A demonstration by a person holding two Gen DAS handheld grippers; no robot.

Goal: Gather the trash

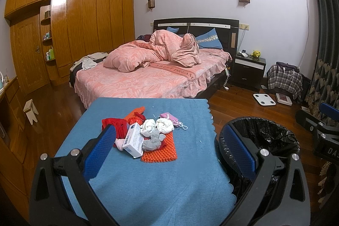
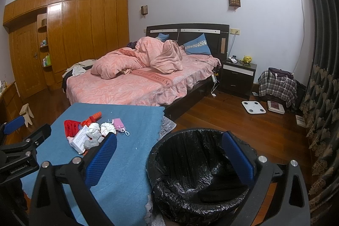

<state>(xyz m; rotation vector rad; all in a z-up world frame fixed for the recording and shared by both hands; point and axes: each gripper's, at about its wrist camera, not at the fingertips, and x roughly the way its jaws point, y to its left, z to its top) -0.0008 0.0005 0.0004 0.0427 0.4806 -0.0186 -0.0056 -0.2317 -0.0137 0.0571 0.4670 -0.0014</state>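
Two sets of tongs, both spread wide and holding nothing. Left tongs (image 1: 169,154), black frame with blue textured pads, hover above the near end of the blue-cloth-covered bench (image 1: 148,173). Right tongs (image 2: 169,158), same build, hang over the gap between bench edge and bin, the right pad above the bin's mouth.

Bin: round black trash bin lined with a crinkled black plastic bag (image 2: 186,179), standing on the wooden floor just beside the bench's right edge.

Trash pile, mid-bench, pieces touching or overlapping:
- white-and-blue cardboard box (image 1: 133,140), lying tilted at the near left
- two crumpled white tissue wads (image 1: 157,125), side by side
- crumpled grey wad (image 1: 153,141), just in front of the tissues
- orange bumpy mat (image 1: 161,151), partly under the pile
- red crumpled wrapper (image 1: 112,123), left side
- pink face mask with white loops (image 1: 172,119), far right of the pile

Beyond the bench: bed with pink bedding (image 1: 148,77), dark nightstand (image 1: 249,70), wooden wardrobe wall (image 1: 84,24).
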